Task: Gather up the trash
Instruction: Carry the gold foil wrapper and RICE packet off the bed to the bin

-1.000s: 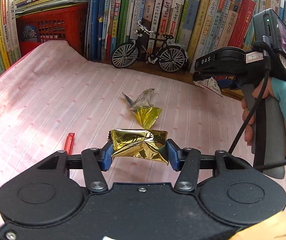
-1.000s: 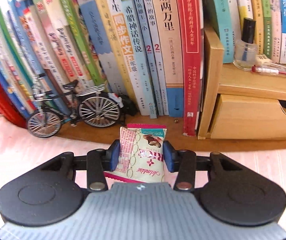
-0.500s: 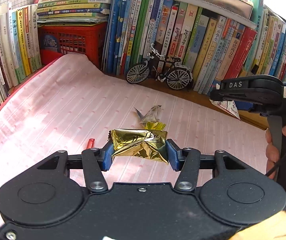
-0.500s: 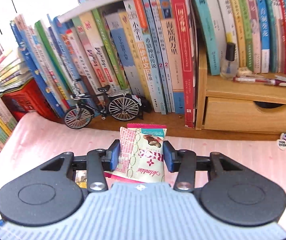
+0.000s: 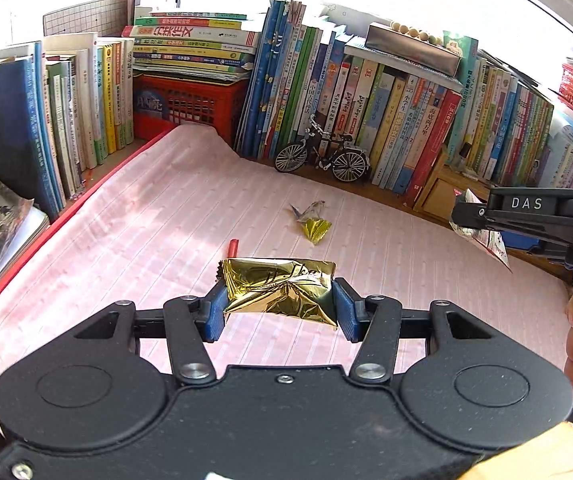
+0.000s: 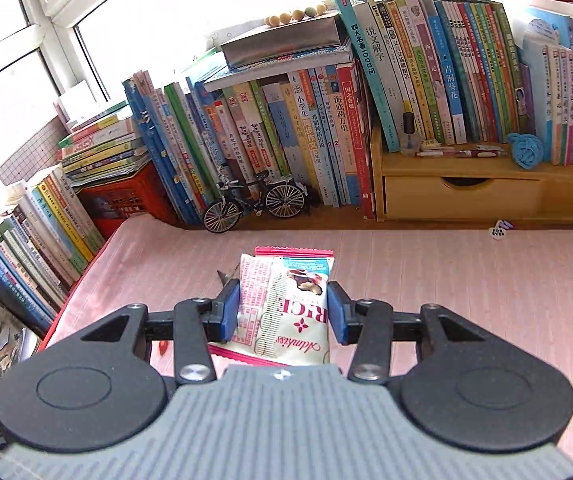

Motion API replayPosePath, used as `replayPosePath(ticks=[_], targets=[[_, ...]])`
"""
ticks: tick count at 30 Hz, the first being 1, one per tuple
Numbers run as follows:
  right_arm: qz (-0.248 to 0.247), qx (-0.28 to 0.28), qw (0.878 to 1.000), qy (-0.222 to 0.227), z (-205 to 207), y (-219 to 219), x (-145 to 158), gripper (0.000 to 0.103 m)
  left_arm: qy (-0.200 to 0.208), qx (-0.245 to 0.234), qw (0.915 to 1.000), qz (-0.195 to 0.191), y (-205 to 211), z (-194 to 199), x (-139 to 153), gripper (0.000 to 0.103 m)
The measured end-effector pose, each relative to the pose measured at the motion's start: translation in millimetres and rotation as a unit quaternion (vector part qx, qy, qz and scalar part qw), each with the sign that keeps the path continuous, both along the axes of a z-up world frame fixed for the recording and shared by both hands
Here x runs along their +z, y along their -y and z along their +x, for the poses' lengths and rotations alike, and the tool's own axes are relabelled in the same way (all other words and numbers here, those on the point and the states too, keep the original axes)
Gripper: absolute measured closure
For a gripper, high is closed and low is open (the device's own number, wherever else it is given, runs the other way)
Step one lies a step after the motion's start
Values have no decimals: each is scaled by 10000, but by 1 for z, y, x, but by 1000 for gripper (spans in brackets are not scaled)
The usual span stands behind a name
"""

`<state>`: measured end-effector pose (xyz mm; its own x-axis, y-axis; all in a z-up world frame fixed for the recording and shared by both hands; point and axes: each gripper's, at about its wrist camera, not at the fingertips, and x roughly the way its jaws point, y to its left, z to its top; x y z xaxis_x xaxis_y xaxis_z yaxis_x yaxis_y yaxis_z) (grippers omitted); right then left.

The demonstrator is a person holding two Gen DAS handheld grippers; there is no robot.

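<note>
While both wrappers hang clear above the pink cloth:
Left gripper [image 5: 278, 306]: clamped on gold foil wrapper [image 5: 280, 288].
Right gripper [image 6: 283, 312]: clamped on white snack packet [image 6: 286, 304].
Loose trash: crumpled foil scrap [image 5: 312, 220] and red piece [image 5: 232, 247] lie on pink cloth [image 5: 146, 220], near toy bicycle [image 5: 322, 156].

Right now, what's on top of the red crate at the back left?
A stack of books lies flat on the red crate, covering its whole top. Upright books flank it on both sides. The stack hides the crate's open top; a blue item shows through the grid.
</note>
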<state>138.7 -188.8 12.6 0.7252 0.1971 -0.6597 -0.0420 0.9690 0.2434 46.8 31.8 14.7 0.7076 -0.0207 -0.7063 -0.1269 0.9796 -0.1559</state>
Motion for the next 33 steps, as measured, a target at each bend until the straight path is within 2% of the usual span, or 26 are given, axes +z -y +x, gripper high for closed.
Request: replayPosePath(ticks=[7, 18, 24, 33], targets=[[-109, 226, 9995, -210, -88, -38, 0, 53, -51, 141, 9999, -48, -33, -100, 8, 52], [-237, 1038, 9932, -466, -210, -108, -21, 53, -440, 461, 9980, 34, -94, -233, -21, 52], [-277, 1391, 9876, -675, -257, -136, -41, 52, -707, 533, 9961, 31, -118, -283, -42, 52], [-235, 1767, 9766, -1204, -301, -161, -79, 52, -1263, 642, 9898, -174, -134, -322, -88, 52]])
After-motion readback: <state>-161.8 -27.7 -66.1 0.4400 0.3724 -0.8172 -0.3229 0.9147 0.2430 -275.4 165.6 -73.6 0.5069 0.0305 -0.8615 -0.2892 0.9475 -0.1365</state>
